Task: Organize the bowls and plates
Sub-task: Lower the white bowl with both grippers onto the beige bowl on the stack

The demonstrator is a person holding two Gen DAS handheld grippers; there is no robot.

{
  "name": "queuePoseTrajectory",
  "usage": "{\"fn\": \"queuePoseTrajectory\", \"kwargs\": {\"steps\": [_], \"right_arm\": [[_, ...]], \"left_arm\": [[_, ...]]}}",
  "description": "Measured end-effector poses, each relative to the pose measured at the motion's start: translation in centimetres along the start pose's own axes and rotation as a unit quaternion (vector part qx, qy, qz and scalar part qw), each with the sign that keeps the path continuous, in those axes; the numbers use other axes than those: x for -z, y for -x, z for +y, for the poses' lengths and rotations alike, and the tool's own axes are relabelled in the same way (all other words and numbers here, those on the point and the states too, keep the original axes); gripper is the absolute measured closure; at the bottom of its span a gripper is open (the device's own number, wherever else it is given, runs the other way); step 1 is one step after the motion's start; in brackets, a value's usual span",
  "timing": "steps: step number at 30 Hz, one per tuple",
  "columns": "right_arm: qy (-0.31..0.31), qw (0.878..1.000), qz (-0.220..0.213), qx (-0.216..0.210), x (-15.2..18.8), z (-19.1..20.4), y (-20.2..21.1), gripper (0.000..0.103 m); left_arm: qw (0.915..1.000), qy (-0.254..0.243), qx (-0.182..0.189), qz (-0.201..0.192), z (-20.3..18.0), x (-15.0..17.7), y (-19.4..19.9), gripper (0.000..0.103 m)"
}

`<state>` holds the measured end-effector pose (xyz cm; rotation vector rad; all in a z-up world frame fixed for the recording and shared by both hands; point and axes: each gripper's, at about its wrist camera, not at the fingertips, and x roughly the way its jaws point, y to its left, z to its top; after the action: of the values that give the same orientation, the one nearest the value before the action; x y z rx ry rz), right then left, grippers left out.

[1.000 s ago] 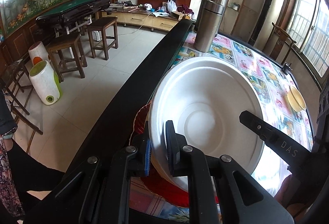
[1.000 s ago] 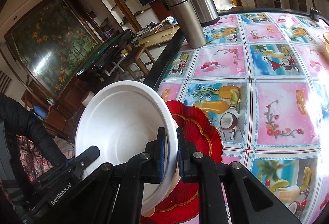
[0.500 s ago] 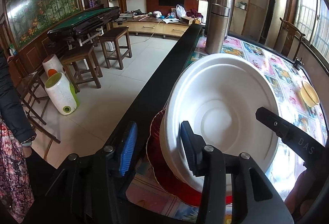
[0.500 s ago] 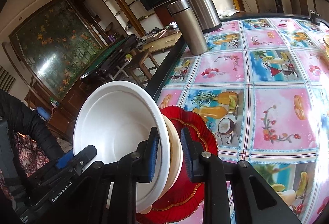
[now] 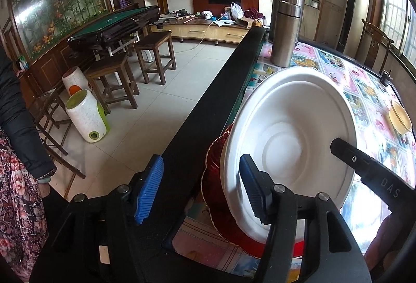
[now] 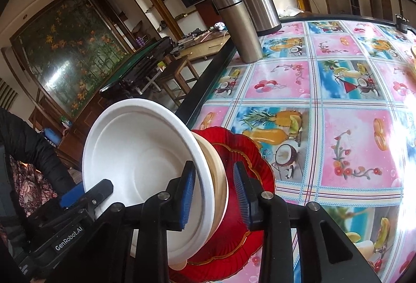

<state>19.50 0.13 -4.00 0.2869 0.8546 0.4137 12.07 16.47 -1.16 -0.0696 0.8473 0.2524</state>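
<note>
1. We see the white bowl in the lower right of the left wrist view. It sits in a cream bowl, and both are stacked on the red plate at the near edge of the table.
2. In the right wrist view the stack stands in the lower centre of the frame, and the red plate lies flat on the colourful fruit-pattern tablecloth.
3. The left tool is opened wide. One blue pad is over the dark table edge at the lower left, and the other finger is in front of the white bowl's wall. The rim of the bowl is between them, but the pads do not press it.
4. The right tool is also opened wide. Its two blue pads stand on both sides of the rims of the two bowls, with a gap on each side, so it holds nothing.
5. The tip of the right tool also shows in the left wrist view at the right, over the white bowl.
6. Another yellow bowl stands alone at the right edge of the left wrist view, well apart from the stack.
7. Two steel flasks stand upright near the far edge of the table, in the upper centre of the right wrist view.
</note>
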Motion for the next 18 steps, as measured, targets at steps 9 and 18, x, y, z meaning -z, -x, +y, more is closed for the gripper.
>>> {"fn": "queuePoseTrajectory", "kwargs": {"steps": [9,18], "right_arm": [[-0.035,0.999,0.024,-0.030,0.0,-1.1,-0.7,0.069],[-0.048,0.998,0.029,-0.041,0.0,-1.2,-0.6,0.087]], "left_arm": [[0.9999,0.003,-0.014,-0.002,0.5,-0.2,0.3,0.029],[0.9998,-0.016,-0.011,-0.009,0.3,-0.1,0.7,0.021]]}}
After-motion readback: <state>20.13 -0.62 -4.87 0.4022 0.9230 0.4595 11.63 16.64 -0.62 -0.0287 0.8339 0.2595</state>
